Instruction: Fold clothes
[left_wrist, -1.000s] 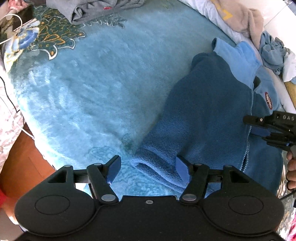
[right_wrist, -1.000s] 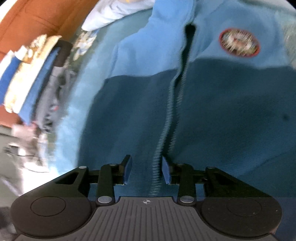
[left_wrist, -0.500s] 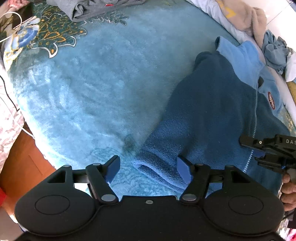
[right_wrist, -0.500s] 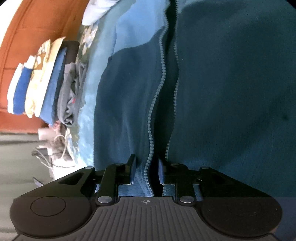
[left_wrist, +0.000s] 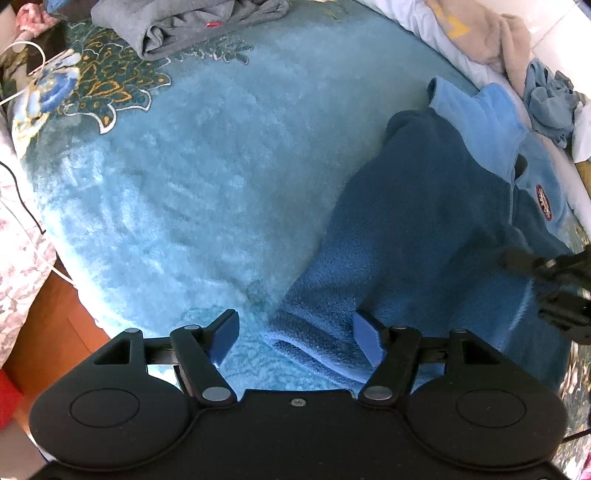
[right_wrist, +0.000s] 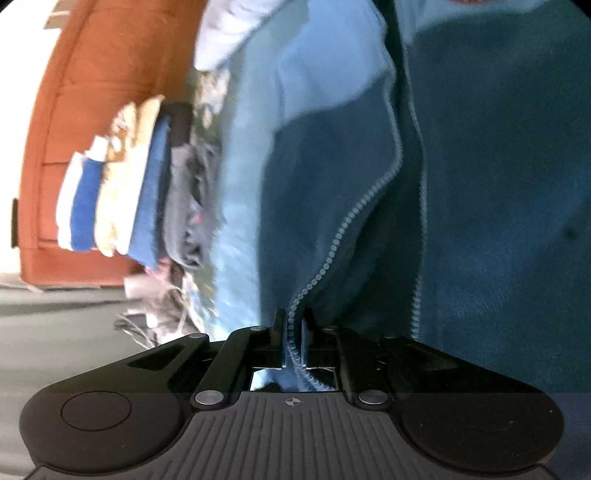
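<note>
Right gripper (right_wrist: 291, 332) is now clamping fleece jacket (left_wrist: 424, 236) zipper edge (right_wrist: 295, 350), lifting; left gripper (left_wrist: 295, 332) is hovering released over hem; fold starting

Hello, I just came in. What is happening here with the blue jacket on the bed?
A person is folding a blue fleece jacket that lies on a teal blanket, with a gripping tool in each hand. The right tool is shut on the jacket's zipper edge near the bottom hem. The left tool is open, its fingers on either side of the sleeve end, not gripping. No fold is made yet. Gray clothes lie at the blanket's far side.
</note>
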